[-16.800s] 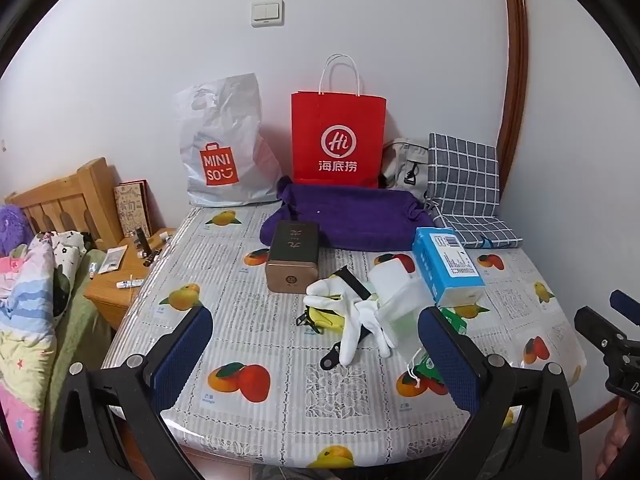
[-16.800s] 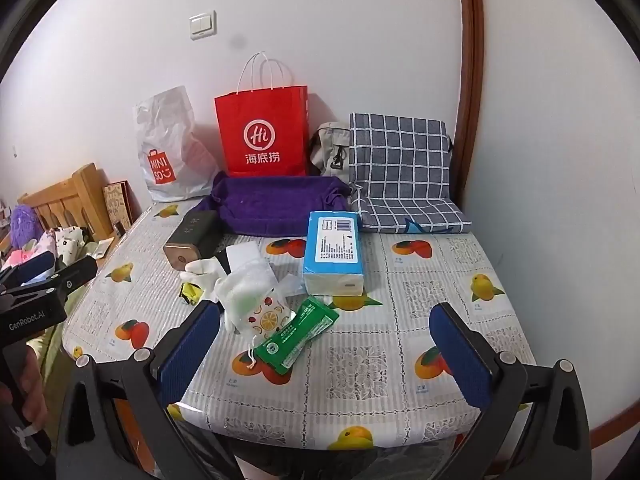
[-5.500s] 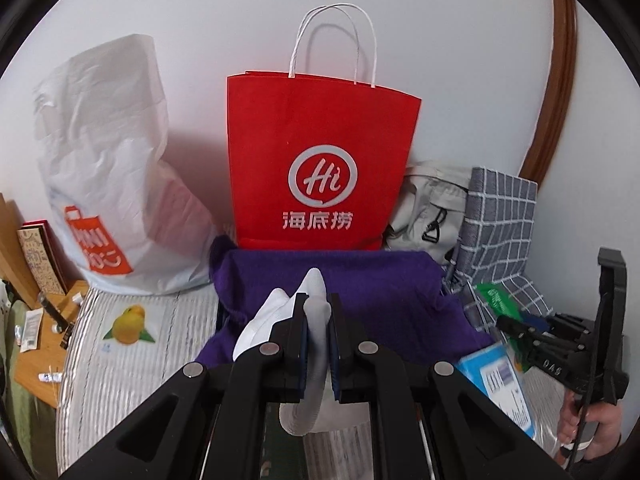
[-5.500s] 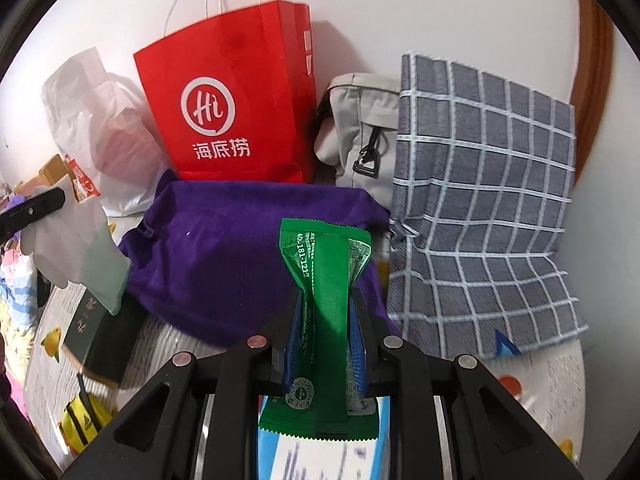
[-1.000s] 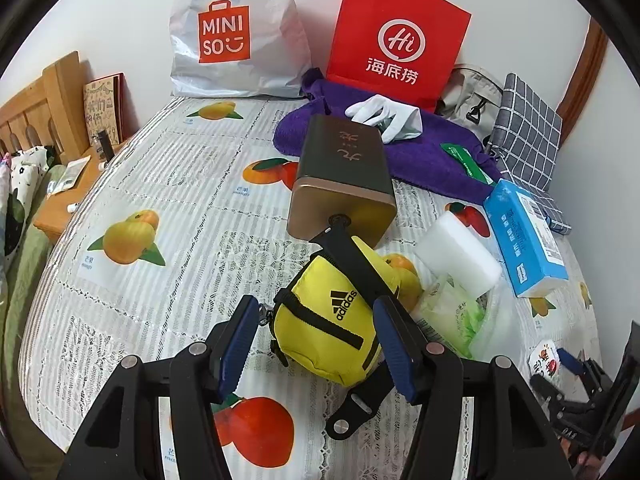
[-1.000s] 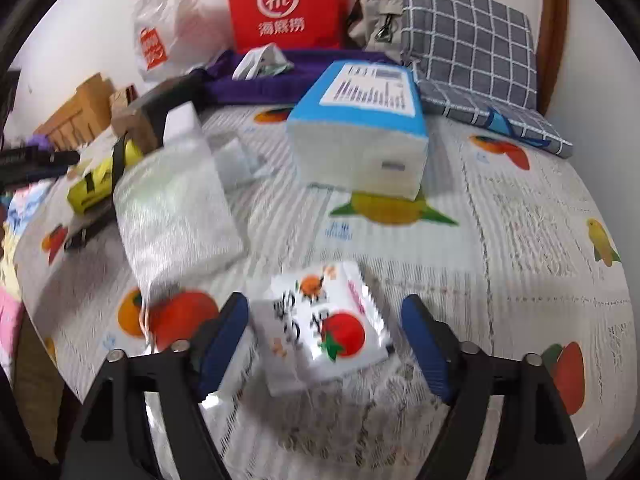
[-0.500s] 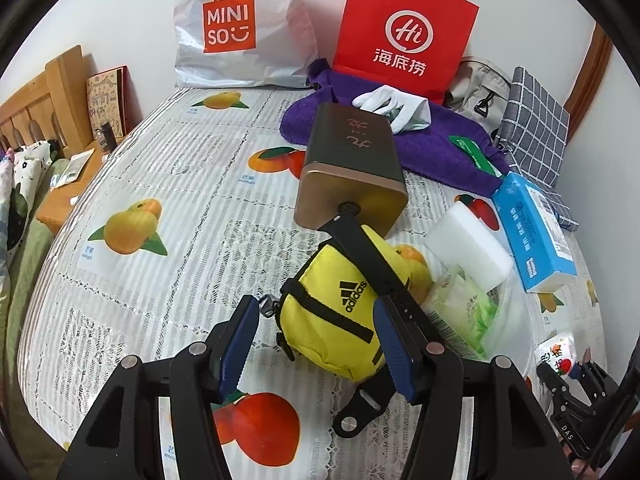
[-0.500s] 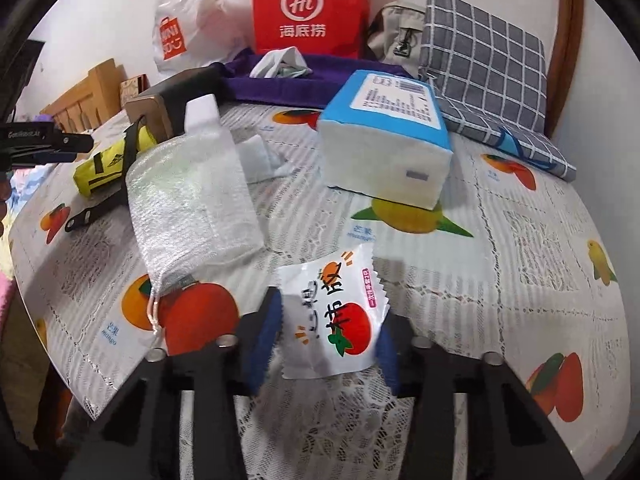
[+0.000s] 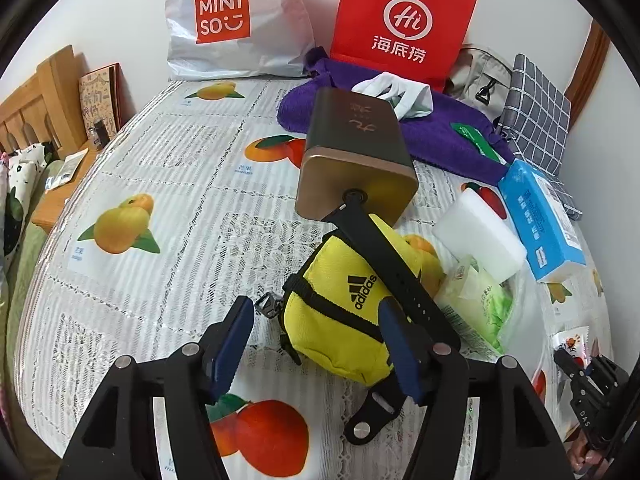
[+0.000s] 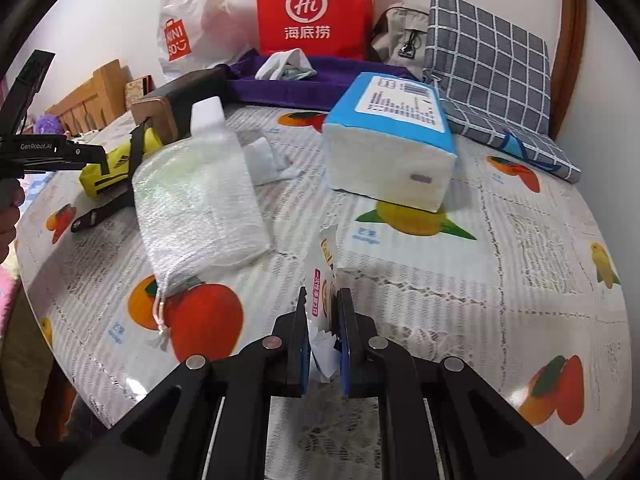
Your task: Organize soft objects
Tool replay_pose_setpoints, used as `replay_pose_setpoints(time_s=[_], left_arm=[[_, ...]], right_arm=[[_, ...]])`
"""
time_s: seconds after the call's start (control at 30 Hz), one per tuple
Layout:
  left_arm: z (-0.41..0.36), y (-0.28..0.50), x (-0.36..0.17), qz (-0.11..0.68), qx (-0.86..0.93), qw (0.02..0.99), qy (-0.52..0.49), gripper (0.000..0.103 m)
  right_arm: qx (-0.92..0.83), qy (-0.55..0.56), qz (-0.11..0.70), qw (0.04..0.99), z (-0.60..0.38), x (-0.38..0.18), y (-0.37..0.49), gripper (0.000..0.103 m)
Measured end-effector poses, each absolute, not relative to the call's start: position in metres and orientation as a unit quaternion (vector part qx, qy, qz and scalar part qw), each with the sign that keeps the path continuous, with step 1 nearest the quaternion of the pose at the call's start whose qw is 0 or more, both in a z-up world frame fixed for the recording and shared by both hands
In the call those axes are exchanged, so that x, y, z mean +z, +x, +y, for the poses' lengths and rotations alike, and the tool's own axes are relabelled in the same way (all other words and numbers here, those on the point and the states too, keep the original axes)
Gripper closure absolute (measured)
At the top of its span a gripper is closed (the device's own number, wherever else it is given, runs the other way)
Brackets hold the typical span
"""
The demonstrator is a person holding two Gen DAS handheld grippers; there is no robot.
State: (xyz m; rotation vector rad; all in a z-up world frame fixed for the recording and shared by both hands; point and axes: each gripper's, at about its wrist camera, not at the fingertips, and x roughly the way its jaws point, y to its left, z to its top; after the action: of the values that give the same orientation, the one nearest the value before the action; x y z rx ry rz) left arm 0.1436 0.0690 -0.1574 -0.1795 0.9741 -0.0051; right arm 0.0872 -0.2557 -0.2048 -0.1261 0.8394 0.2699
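My left gripper point(image 9: 316, 332) is open around the near end of a yellow Adidas pouch point(image 9: 340, 312) on the table; a black strap point(image 9: 384, 268) lies across the pouch. My right gripper point(image 10: 324, 320) is shut on a small white snack packet point(image 10: 322, 280), held on edge just above the tablecloth. White gloves point(image 9: 396, 92) and a green packet point(image 9: 476, 140) lie on the purple cloth point(image 9: 440, 136) at the back. The pouch also shows in the right wrist view point(image 10: 116, 160).
A bronze box point(image 9: 356, 148) lies behind the pouch. A white foam block point(image 9: 480, 232), a blue tissue pack point(image 10: 392, 148) and a mesh bag point(image 10: 200, 200) lie mid-table. A red bag point(image 9: 400, 28), a Miniso bag point(image 9: 228, 24) and a checked cushion point(image 10: 492, 64) stand at the back.
My right gripper has closed on the snack packet and tipped it up on edge. My left gripper has edged forward around the yellow pouch, still open.
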Motion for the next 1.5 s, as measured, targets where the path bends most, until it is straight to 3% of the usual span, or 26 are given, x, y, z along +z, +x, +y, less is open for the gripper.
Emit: replay_pose_setpoints(time_s=[0.43, 0.57, 0.63, 0.77, 0.9, 0.97, 1.03, 1.1, 1.17, 1.23, 1.33, 1.43, 1.47, 1.5], left_arm=[[0.034, 0.167, -0.155, 0.455, -0.041, 0.885, -0.084, 0.041], [0.028, 0.179, -0.169, 0.472, -0.023, 0.877, -0.085, 0.047], [0.029, 0.181, -0.172, 0.469, -0.018, 0.879, -0.091, 0.056], [0.038, 0.181, -0.17, 0.468, -0.011, 0.878, -0.097, 0.085], [0.05, 0.179, -0.17, 0.484, -0.029, 0.864, -0.134, 0.087], [0.048, 0.181, -0.171, 0.487, -0.027, 0.863, -0.131, 0.083], [0.043, 0.183, -0.172, 0.491, -0.031, 0.861, -0.131, 0.069], [0.032, 0.188, -0.172, 0.492, -0.05, 0.859, -0.132, 0.035], [0.015, 0.192, -0.173, 0.49, -0.035, 0.865, -0.1, 0.034], [0.003, 0.195, -0.179, 0.495, 0.007, 0.867, -0.058, 0.05], [-0.002, 0.191, -0.178, 0.484, 0.006, 0.874, -0.041, 0.057], [0.002, 0.185, -0.171, 0.485, -0.012, 0.873, -0.052, 0.071], [0.003, 0.182, -0.169, 0.485, -0.017, 0.873, -0.056, 0.08], [0.004, 0.18, -0.167, 0.484, -0.018, 0.873, -0.057, 0.08]], right_arm=[[0.121, -0.044, 0.41, 0.903, -0.265, -0.205, 0.099, 0.092], [0.123, -0.042, 0.41, 0.903, -0.267, -0.205, 0.103, 0.091], [0.124, -0.041, 0.41, 0.903, -0.268, -0.205, 0.104, 0.091], [0.125, -0.037, 0.407, 0.904, -0.271, -0.205, 0.108, 0.091], [0.126, -0.03, 0.406, 0.905, -0.273, -0.205, 0.113, 0.091], [0.127, -0.03, 0.405, 0.905, -0.273, -0.205, 0.114, 0.091], [0.129, -0.03, 0.404, 0.905, -0.273, -0.205, 0.115, 0.091], [0.13, -0.027, 0.404, 0.905, -0.274, -0.205, 0.114, 0.091], [0.13, -0.022, 0.404, 0.905, -0.274, -0.205, 0.114, 0.091], [0.13, -0.02, 0.403, 0.906, -0.275, -0.206, 0.113, 0.091], [0.131, -0.017, 0.402, 0.906, -0.276, -0.206, 0.111, 0.091], [0.131, -0.014, 0.403, 0.906, -0.279, -0.207, 0.109, 0.091], [0.131, -0.013, 0.403, 0.906, -0.279, -0.207, 0.109, 0.091], [0.13, -0.012, 0.403, 0.906, -0.28, -0.207, 0.108, 0.091]])
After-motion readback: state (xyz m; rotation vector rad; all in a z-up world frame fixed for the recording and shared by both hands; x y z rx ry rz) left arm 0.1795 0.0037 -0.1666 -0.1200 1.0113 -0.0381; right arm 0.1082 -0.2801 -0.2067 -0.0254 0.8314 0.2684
